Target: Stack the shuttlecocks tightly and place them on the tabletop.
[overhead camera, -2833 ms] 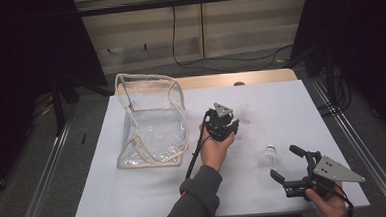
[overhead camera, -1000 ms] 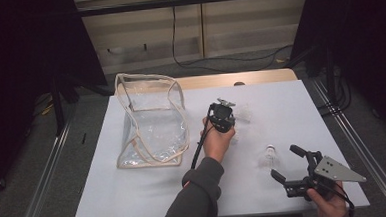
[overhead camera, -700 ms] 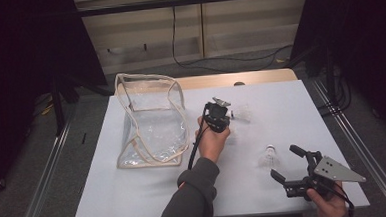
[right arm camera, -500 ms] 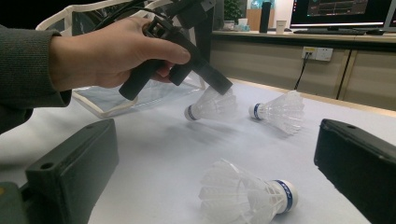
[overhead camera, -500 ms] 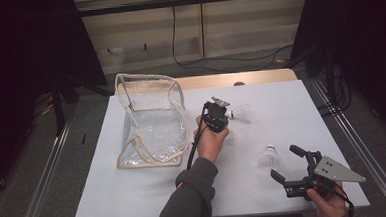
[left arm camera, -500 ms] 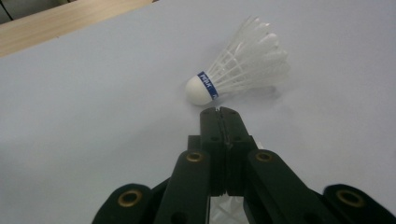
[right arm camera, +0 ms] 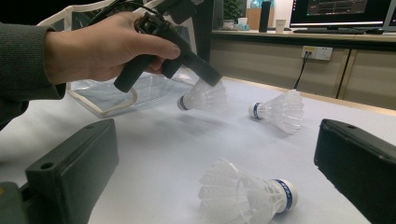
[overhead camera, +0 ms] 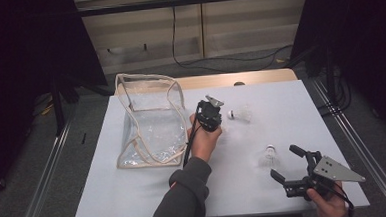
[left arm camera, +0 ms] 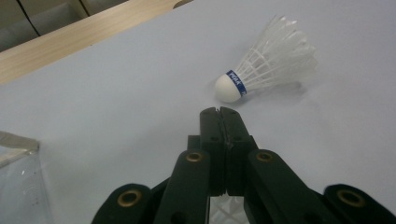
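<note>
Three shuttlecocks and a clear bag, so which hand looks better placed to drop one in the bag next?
The left. Its gripper is already shut on a shuttlecock, lifted off the table right beside the bag. The right gripper is open and empty, on the table's far side from the bag.

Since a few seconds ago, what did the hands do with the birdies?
The left gripper, its fingers shut on a shuttlecock, has carried it off the table and a little toward the clear bag. The right gripper stayed open near the table's front edge, and the two other shuttlecocks lie where they were.
</note>
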Demonstrator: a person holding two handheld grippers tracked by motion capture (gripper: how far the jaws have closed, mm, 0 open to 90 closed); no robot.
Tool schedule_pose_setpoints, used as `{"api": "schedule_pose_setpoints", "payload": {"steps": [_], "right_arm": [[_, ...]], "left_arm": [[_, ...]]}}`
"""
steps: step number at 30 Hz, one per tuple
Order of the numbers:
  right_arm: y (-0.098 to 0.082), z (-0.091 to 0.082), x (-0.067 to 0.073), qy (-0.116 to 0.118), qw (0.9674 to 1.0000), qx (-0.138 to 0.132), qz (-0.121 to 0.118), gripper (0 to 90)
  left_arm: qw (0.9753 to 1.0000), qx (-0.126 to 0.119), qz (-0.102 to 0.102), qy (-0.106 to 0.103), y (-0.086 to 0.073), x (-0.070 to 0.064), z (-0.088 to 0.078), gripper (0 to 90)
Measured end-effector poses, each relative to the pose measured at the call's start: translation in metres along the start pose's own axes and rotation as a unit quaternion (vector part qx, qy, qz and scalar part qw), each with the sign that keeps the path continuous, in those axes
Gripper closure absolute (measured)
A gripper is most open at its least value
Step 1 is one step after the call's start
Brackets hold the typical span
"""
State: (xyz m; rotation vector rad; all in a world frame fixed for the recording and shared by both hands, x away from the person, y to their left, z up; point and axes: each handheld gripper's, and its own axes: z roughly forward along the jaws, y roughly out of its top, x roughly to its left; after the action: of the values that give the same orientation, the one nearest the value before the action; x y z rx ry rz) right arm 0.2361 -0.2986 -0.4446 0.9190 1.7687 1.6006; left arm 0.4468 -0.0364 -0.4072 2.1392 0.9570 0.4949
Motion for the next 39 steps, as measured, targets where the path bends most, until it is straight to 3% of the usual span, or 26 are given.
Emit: {"api": "schedule_pose_setpoints", "payload": {"steps": [19,26,29,33,39], "right_arm": [[0.0,0.0,0.001,0.0,1.0,0.0,-0.003,0.0],[0.0,0.0,0.001,0.0,1.0,0.002,-0.003,0.0],[0.0,0.0,0.001,0.001,1.0,0.001,-0.003,0.0],[0.0,0.0,0.001,0.001,1.0,0.001,-0.003,0.0],[0.0,0.001,0.001,0.002,1.0,0.001,-0.003,0.0]], "left_arm": [[0.9998,0.0,0.005,0.017,-0.007,0.003,-0.002,89.2],[1.0,0.004,0.006,0.003,-0.01,0.001,0.001,87.6],[1.0,0.0,-0.003,-0.005,-0.011,0.0,0.002,87.3],[0.9999,0.002,0.005,-0.009,-0.011,0.0,0.002,85.8],[0.9995,-0.01,-0.016,-0.025,-0.01,-0.002,0.002,76.6]]}}
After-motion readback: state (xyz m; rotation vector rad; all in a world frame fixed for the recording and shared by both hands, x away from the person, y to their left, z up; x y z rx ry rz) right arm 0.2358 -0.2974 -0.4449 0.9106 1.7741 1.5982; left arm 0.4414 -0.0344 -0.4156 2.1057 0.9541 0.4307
